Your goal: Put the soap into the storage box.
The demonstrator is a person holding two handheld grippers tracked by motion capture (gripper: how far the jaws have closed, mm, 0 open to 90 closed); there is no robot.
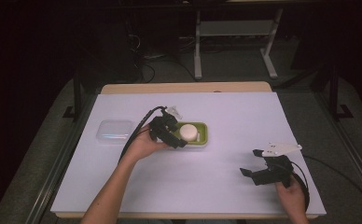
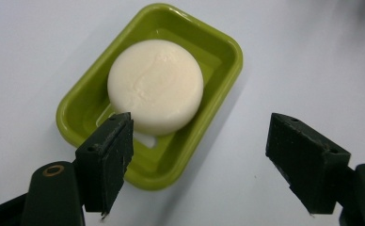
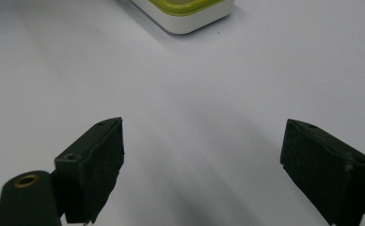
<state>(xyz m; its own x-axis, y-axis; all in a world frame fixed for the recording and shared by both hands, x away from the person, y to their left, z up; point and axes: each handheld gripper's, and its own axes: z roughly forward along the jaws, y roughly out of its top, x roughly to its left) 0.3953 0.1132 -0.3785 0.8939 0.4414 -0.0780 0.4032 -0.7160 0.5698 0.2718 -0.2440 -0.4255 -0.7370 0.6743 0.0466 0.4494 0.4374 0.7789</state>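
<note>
A lime-green soap dish [image 1: 204,136] sits mid-table and holds a round white soap bar [image 1: 188,131]. My left gripper [image 1: 177,132] hovers at the dish's left end, open. In the left gripper view the soap [image 2: 155,84] lies in the dish [image 2: 227,56]; my left gripper [image 2: 202,125] spreads wide, one jaw over the dish's near corner and the other over bare table. My right gripper [image 1: 250,162] stands open near the front right, apart from the dish. The right gripper view has my right gripper [image 3: 202,127] over bare table, with a dish corner [image 3: 185,14] at the top.
A clear plastic box [image 1: 114,131] lies to the left of the dish. A white sheet [image 1: 235,112] covers the table. Behind the table stand a white desk frame [image 1: 235,42] and cables on the floor.
</note>
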